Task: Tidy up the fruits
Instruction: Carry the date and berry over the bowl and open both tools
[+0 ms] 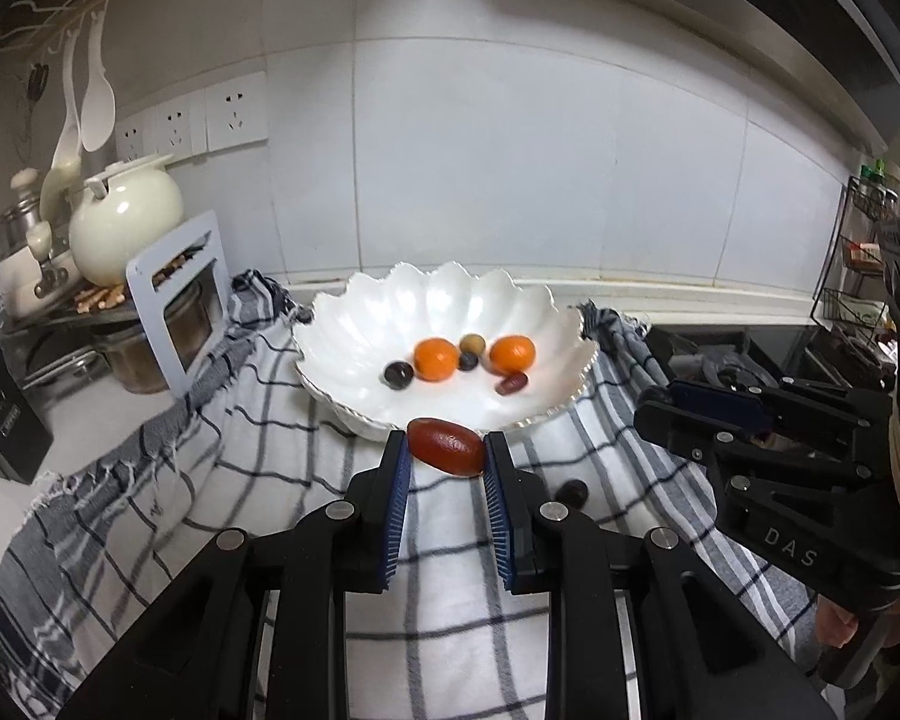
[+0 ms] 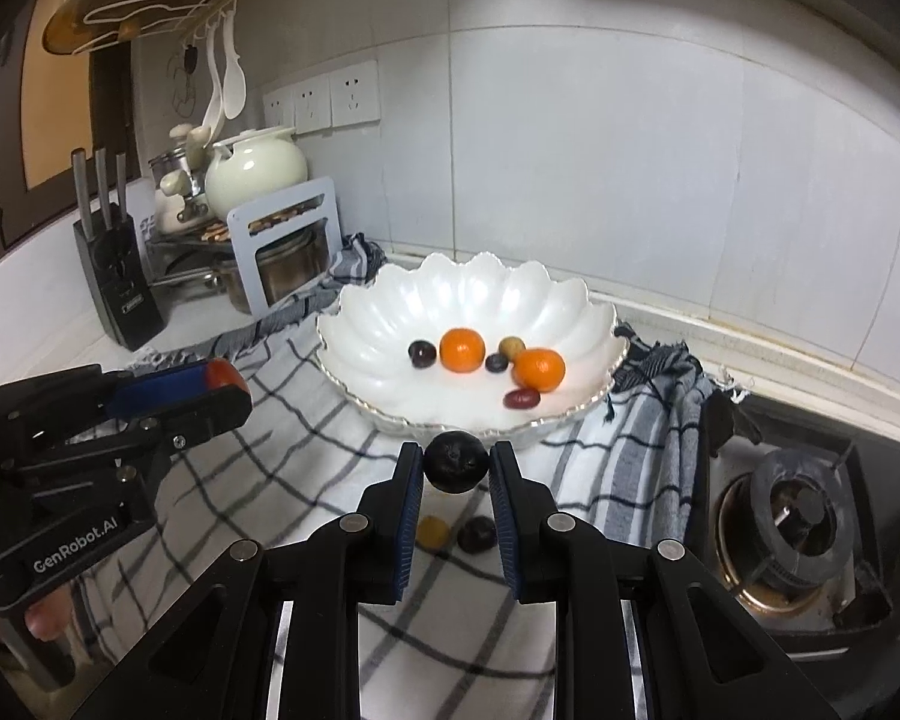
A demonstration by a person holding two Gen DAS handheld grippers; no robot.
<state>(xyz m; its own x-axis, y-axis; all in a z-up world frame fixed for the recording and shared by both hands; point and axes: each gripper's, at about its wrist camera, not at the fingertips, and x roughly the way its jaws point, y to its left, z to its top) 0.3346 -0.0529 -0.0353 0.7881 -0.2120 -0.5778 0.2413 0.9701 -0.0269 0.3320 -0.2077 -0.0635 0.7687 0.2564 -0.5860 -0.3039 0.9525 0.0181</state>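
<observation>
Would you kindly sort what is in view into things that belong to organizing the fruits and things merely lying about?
Job: white scalloped ceramic bowl; oval red-brown fruit in left hand-held gripper; round dark fruit in right hand-held gripper; two loose fruits on checked cloth.

Lying about: cream teapot, black knife block, gas burner.

- Left gripper [image 1: 447, 450] holds a red oval fruit [image 1: 447, 445] just short of the scalloped bowl [image 1: 354, 312]; its near rim [image 1: 384, 427] lies directly ahead.
- Right gripper [image 2: 456, 462] clamps a dark round fruit [image 2: 455, 461], same rim in front.
- Bowl centre crowded: two oranges [image 2: 462, 349], small dark fruits [image 2: 421, 353]. Back and left inner wall bare.
- Cloth [image 2: 306, 456] between the grippers open, except two loose fruits [image 2: 433, 533] under the right gripper.
- Left flank: pot rack [image 2: 282, 252], knife block [image 2: 117, 282].
- Right flank: stove burner [image 2: 798, 516].
</observation>
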